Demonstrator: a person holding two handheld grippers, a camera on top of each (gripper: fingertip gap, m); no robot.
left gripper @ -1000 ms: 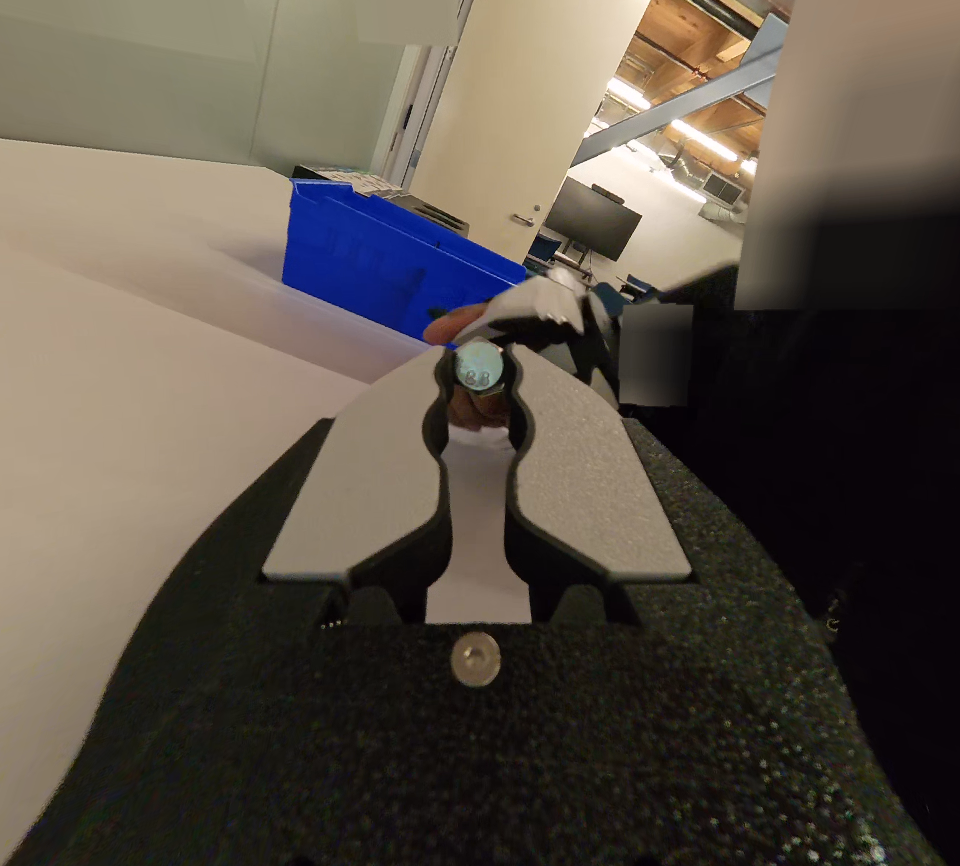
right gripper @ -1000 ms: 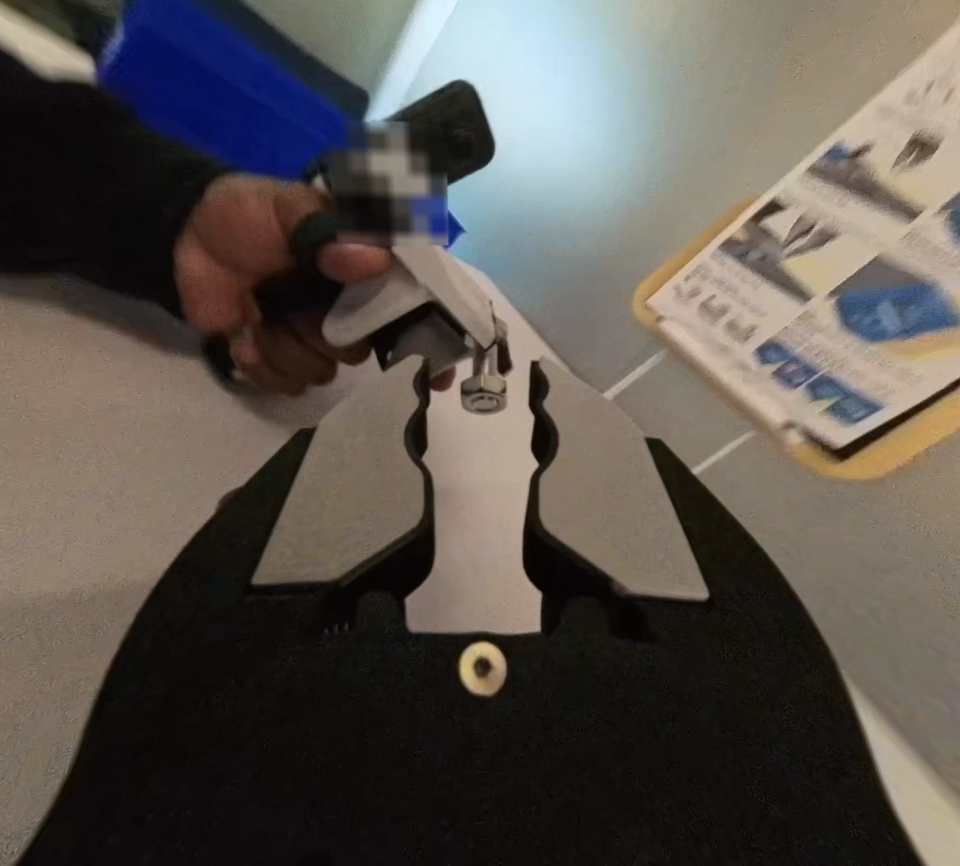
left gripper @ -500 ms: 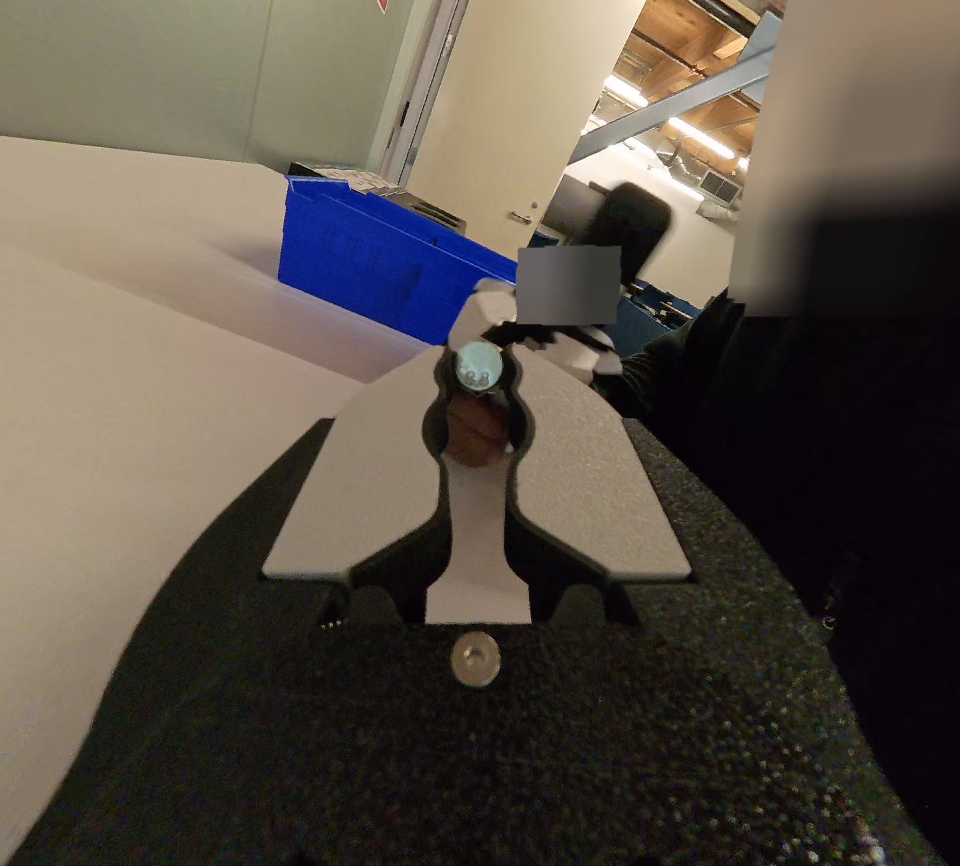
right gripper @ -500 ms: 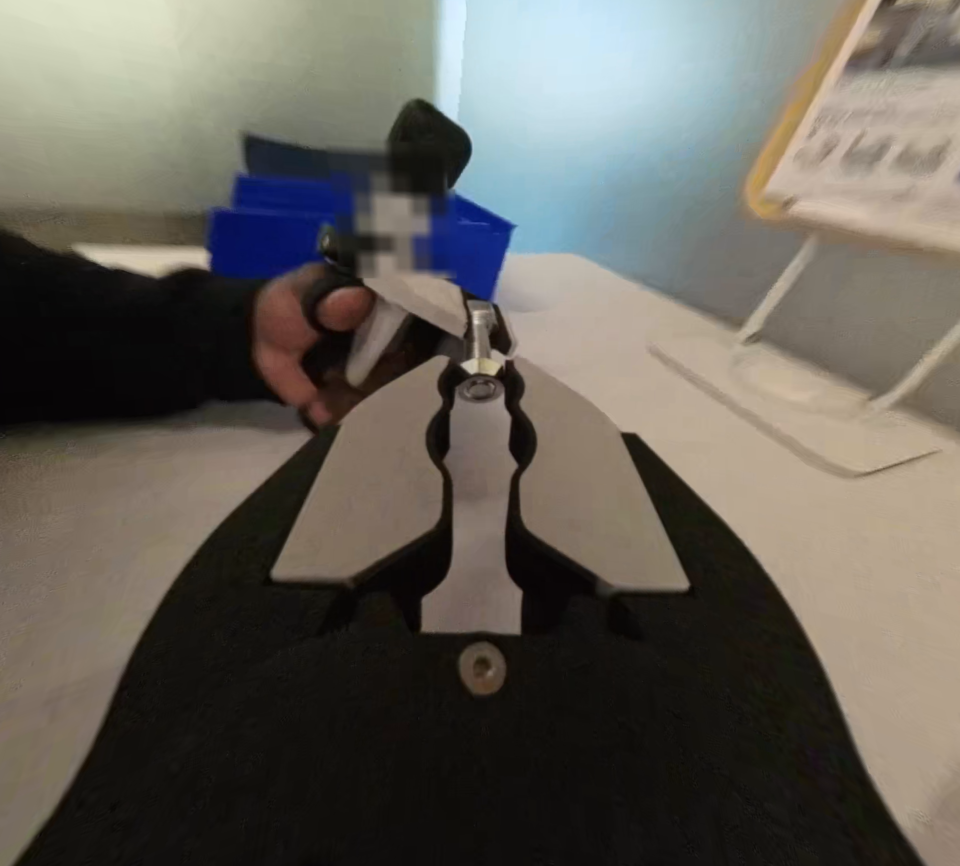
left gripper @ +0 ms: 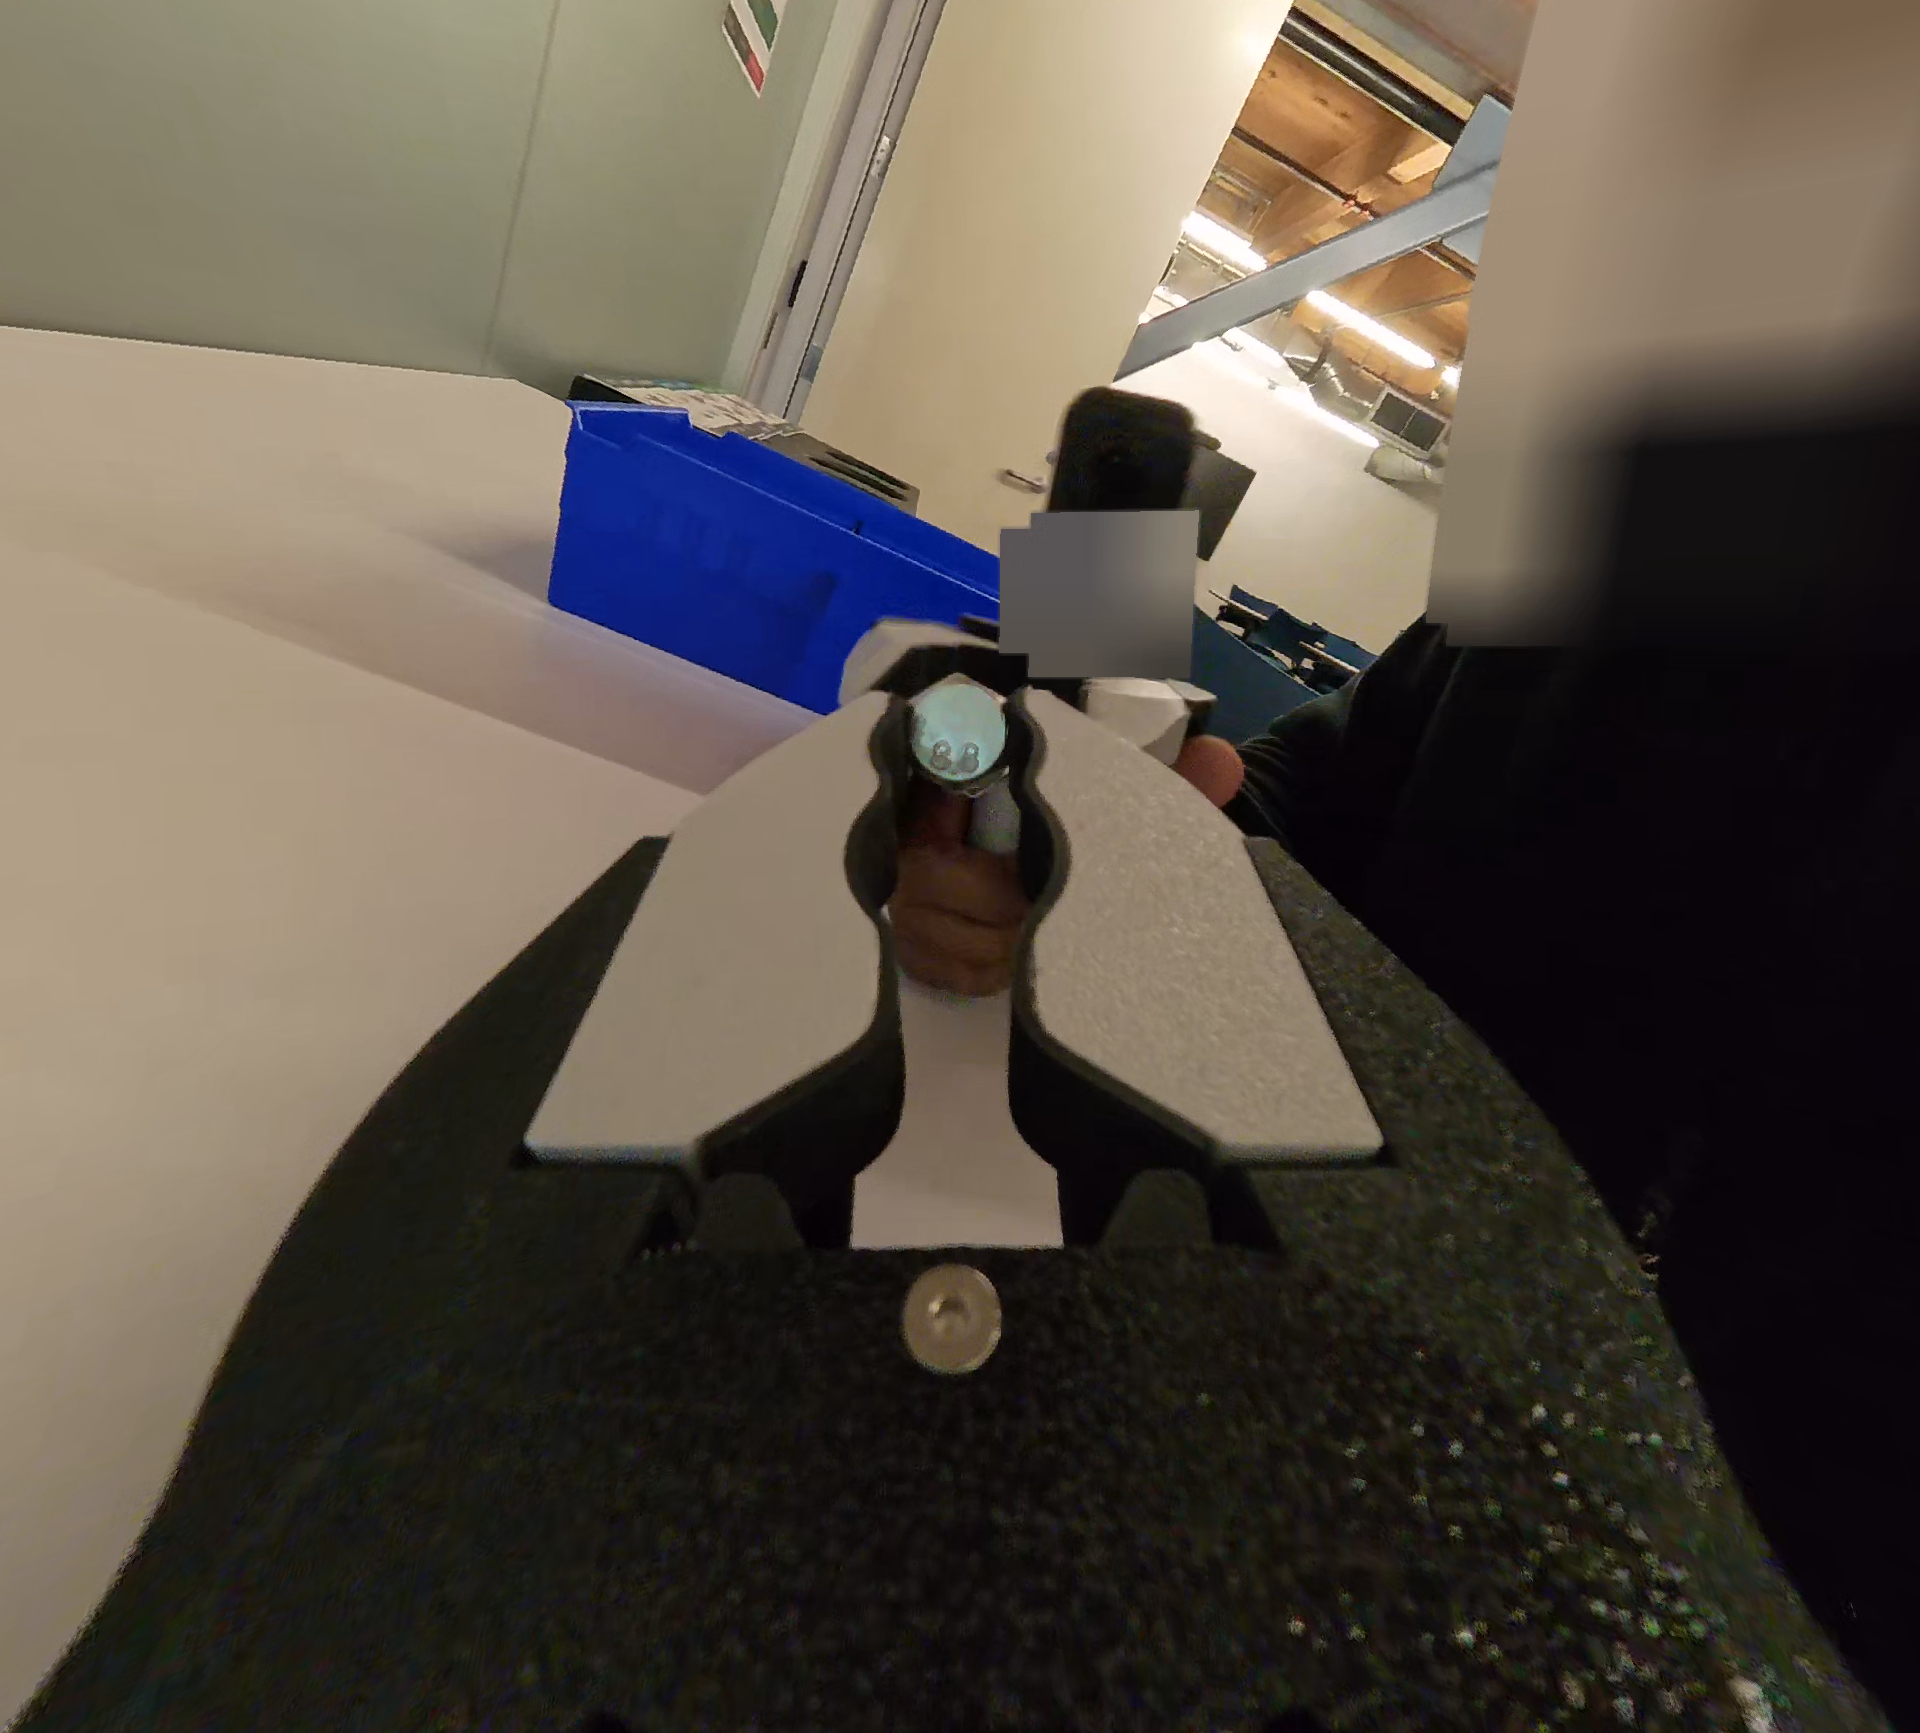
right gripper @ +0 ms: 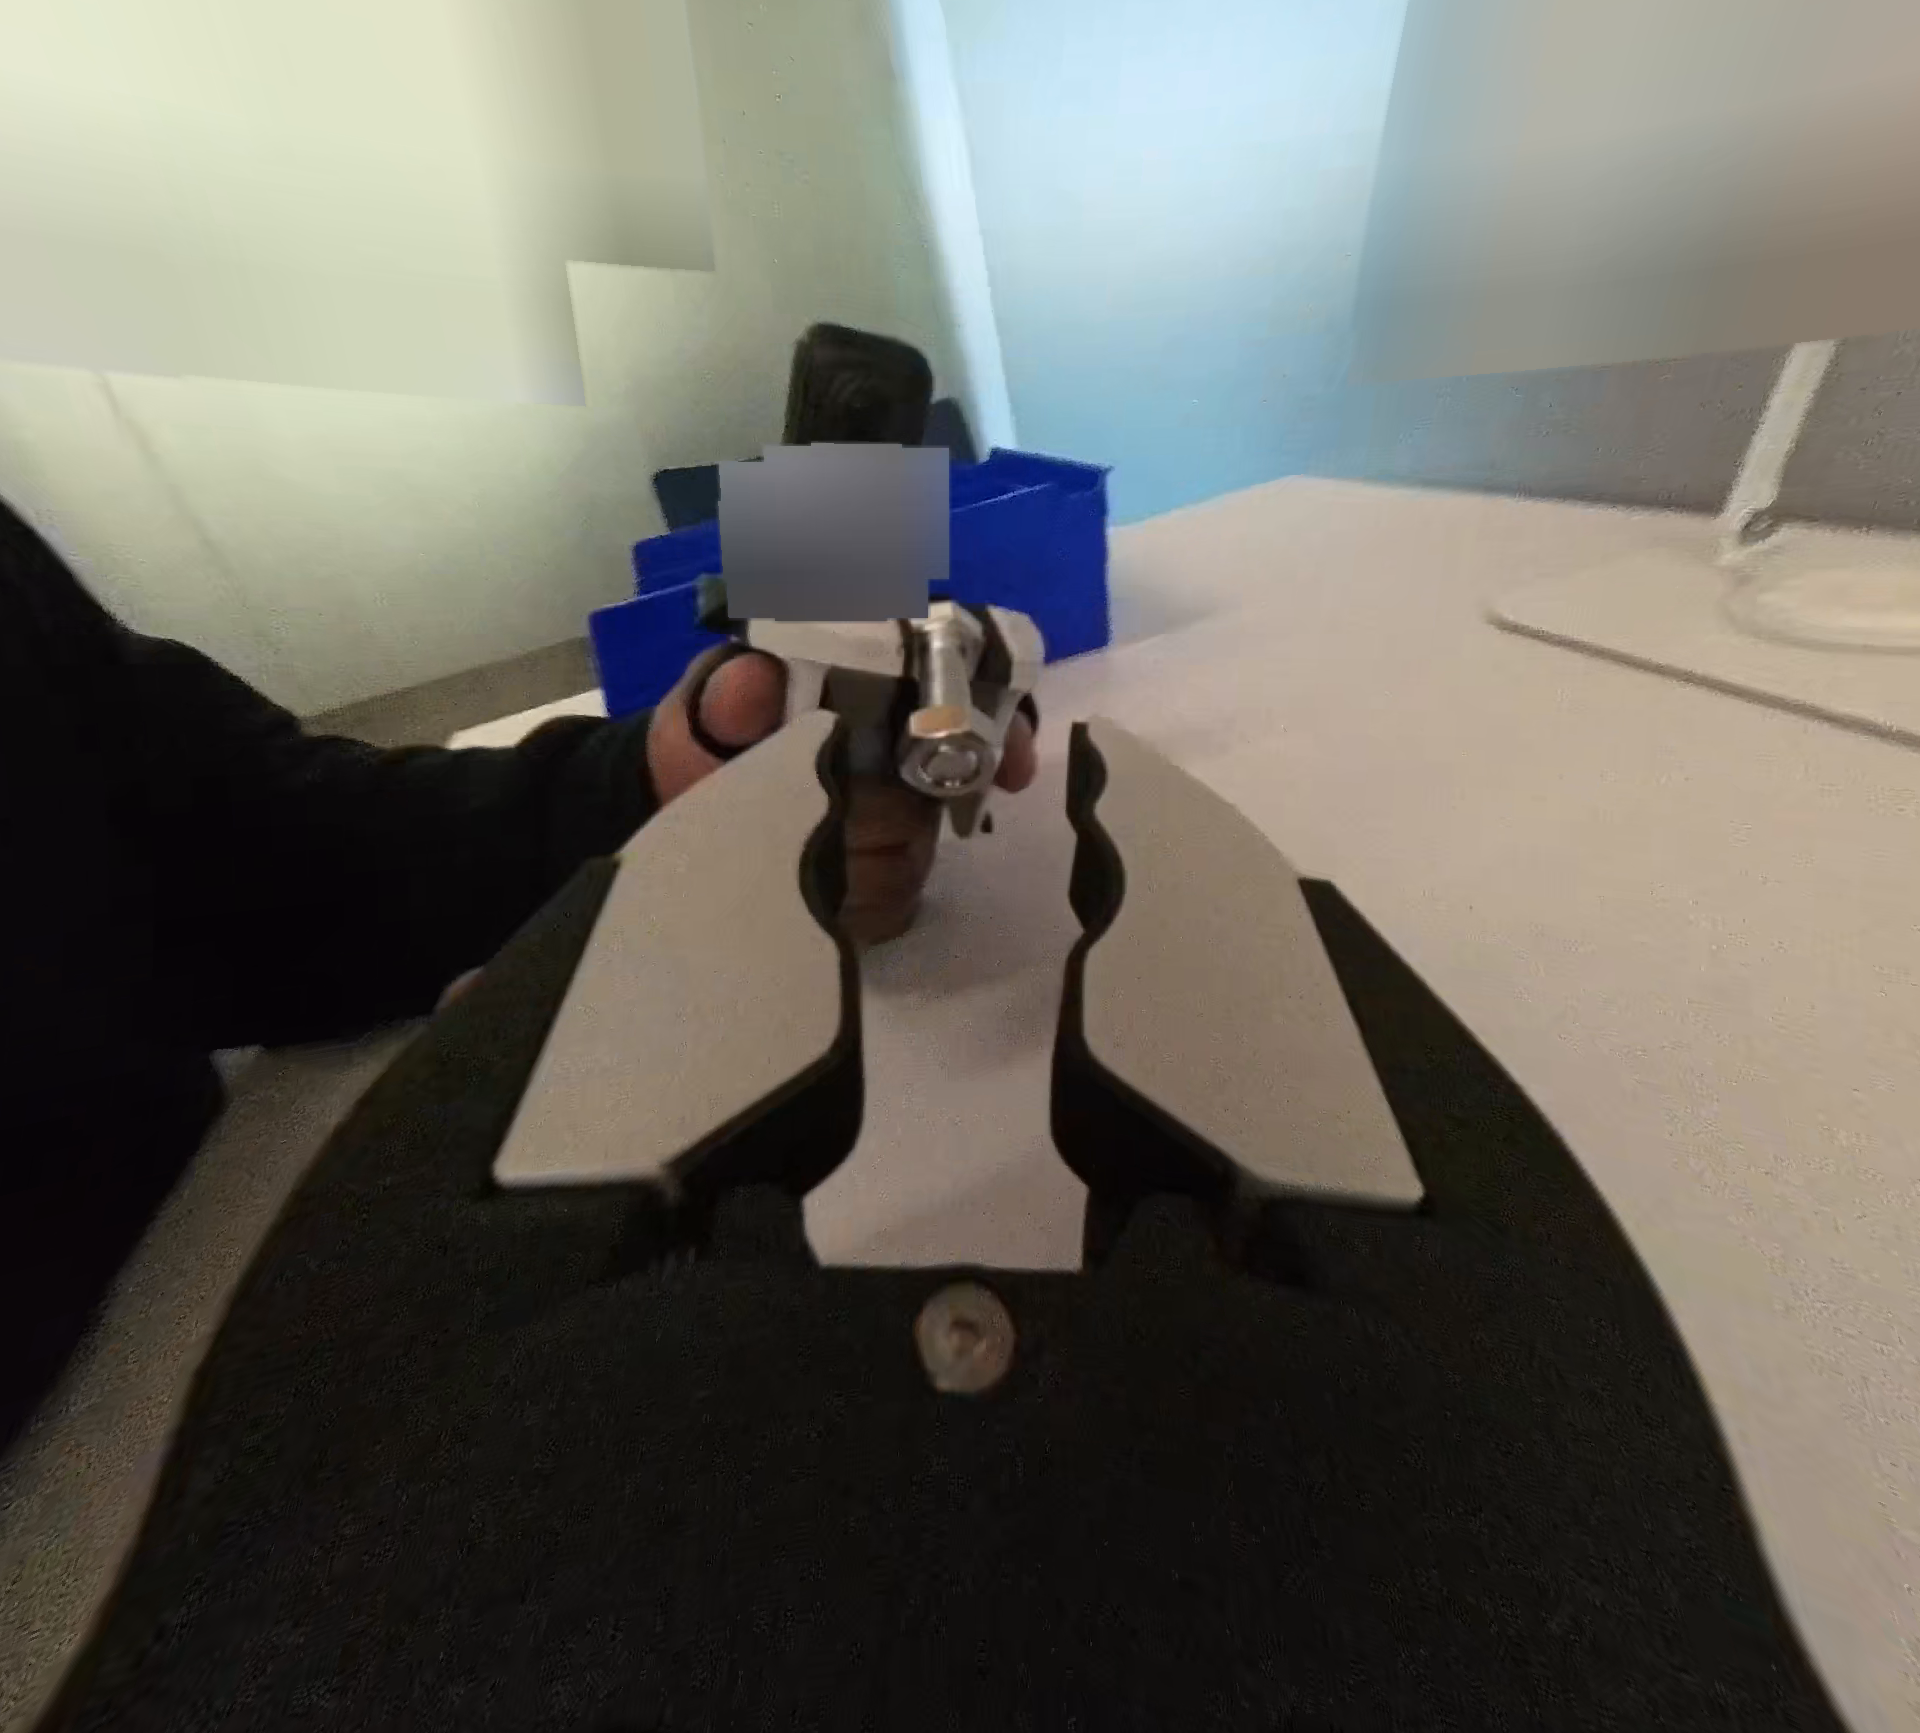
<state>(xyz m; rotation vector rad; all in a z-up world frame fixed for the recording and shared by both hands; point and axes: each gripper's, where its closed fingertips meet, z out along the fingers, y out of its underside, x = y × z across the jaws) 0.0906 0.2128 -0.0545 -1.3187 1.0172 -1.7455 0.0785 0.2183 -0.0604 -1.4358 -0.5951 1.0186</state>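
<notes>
My left gripper [left gripper: 956, 719] is shut on the hexagonal head of a silver bolt [left gripper: 954, 741], above the white table [left gripper: 260, 852]. The right wrist view shows the same gripper [right gripper: 951, 644] facing me, held by a hand [right gripper: 727, 707], with the bolt's shaft [right gripper: 940, 665] pointing at the camera. A silver hex nut [right gripper: 943, 761] sits on the shaft's near end. My right gripper [right gripper: 956, 738] is open; its fingers [right gripper: 727, 852] stand on either side of the nut with a gap on each side. Its fingers [left gripper: 1143, 715] also show behind the bolt in the left wrist view.
A blue plastic bin [left gripper: 707, 561] stands on the table behind the grippers; it also shows in the right wrist view [right gripper: 1029, 540]. A white stand with a flat base [right gripper: 1766, 592] is at the right. A person's dark sleeve [right gripper: 260, 800] reaches in from the left.
Half a second ago my right gripper was closed around the nut; its fingers have since opened and let go of it. The left gripper has kept its hold on the bolt head.
</notes>
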